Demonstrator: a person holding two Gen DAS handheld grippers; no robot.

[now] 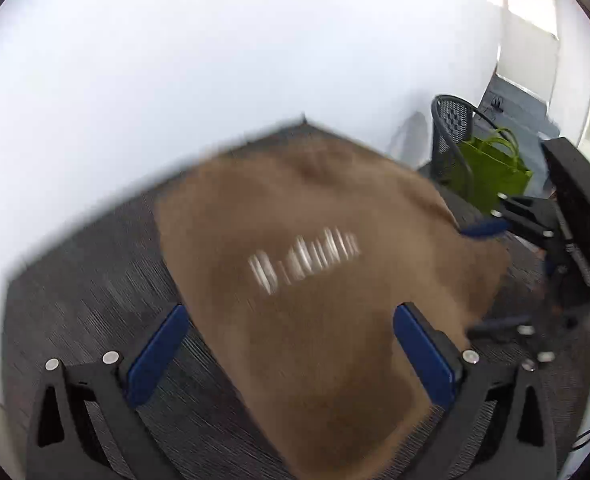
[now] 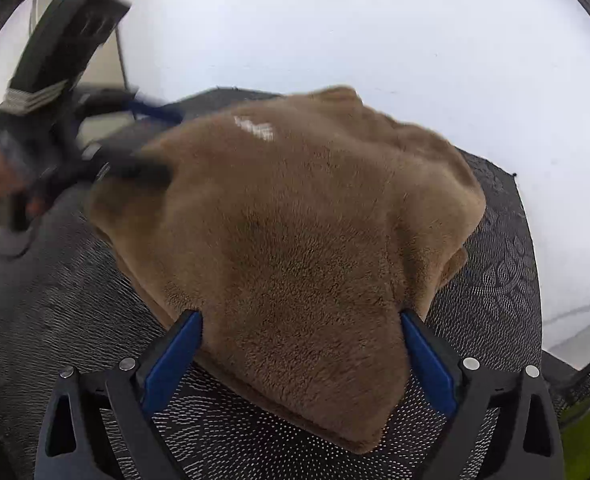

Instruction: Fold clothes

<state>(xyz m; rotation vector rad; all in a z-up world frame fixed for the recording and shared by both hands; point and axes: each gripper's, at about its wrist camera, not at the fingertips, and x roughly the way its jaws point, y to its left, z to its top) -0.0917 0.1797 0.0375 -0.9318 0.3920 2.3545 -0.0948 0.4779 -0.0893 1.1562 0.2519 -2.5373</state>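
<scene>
Both wide open, left gripper (image 1: 291, 356) and right gripper (image 2: 301, 360) straddling brown fleece garment (image 2: 295, 240) at 6 o'clock, seemingly poised to pinch corners.

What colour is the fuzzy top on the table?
The fuzzy top is brown, with small white lettering on it. It shows best in the right wrist view.

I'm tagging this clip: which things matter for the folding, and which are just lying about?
For the job: brown fleece garment; left gripper and right gripper, both open; dark table.

Lying about: green bag; black mesh chair.
</scene>
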